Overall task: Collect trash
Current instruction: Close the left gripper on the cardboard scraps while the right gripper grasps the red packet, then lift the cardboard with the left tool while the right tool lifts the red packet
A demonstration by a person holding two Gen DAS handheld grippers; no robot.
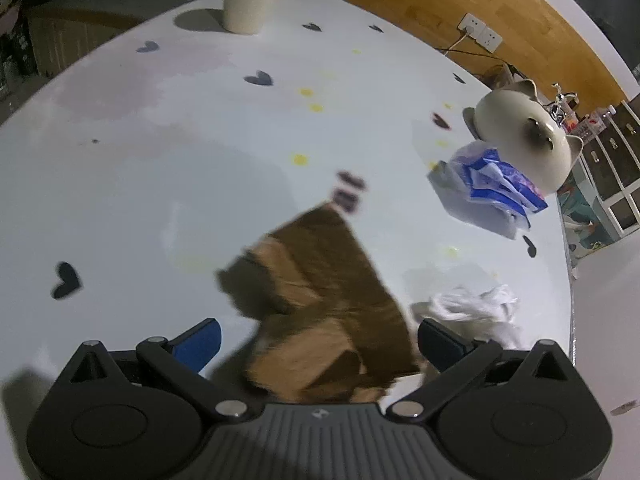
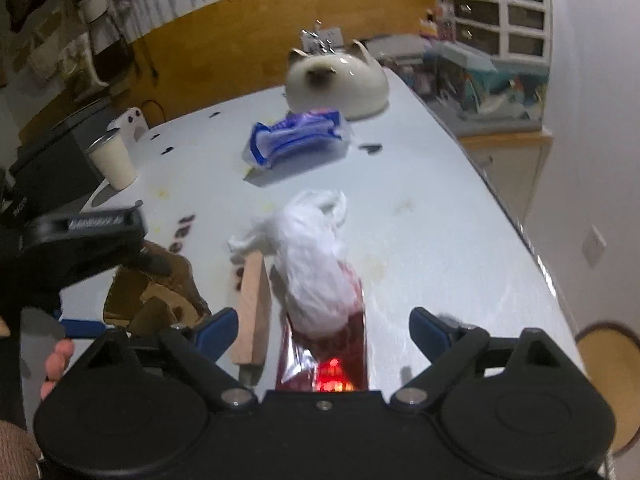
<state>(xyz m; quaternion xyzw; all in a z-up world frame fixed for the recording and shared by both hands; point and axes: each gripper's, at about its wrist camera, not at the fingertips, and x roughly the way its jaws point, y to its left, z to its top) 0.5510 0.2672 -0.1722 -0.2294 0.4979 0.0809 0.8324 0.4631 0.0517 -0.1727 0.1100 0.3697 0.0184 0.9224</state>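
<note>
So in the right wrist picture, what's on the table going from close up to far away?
Red wrapper → white crumpled plastic bag → blue and white packet → cat-shaped ceramic dish.

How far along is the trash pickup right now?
Done: nothing visibly collected. In hand: nothing gripped; the left gripper stands open around the brown cardboard, the right gripper open around the white crumpled bag lying on a red wrapper. Left: those, the blue wrapper and the wooden block.
</note>
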